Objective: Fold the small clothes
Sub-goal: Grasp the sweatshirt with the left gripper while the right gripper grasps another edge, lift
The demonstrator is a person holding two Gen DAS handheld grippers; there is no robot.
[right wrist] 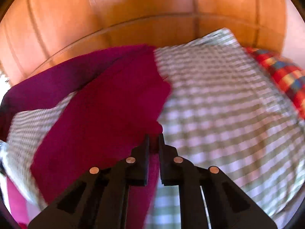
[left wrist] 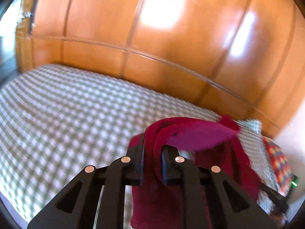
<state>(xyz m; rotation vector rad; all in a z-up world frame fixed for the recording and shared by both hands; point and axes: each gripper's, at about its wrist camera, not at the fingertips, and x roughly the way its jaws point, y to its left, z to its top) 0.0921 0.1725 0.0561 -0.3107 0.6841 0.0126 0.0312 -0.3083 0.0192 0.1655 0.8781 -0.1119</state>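
A dark red garment (left wrist: 192, 133) is lifted above a bed with a grey-and-white checked sheet (left wrist: 63, 114). My left gripper (left wrist: 153, 147) is shut on a bunched edge of the garment, which drapes over and below its fingers. In the right wrist view the same garment (right wrist: 106, 112) stretches away to the left, and my right gripper (right wrist: 154, 139) is shut on its near corner. The cloth hangs slack between the two grippers. Both views are blurred by motion.
A wooden wardrobe wall (left wrist: 152, 38) runs along the far side of the bed. A red, yellow and blue patterned cushion (right wrist: 282, 74) lies at the bed's right end, past a checked pillow (right wrist: 215, 43).
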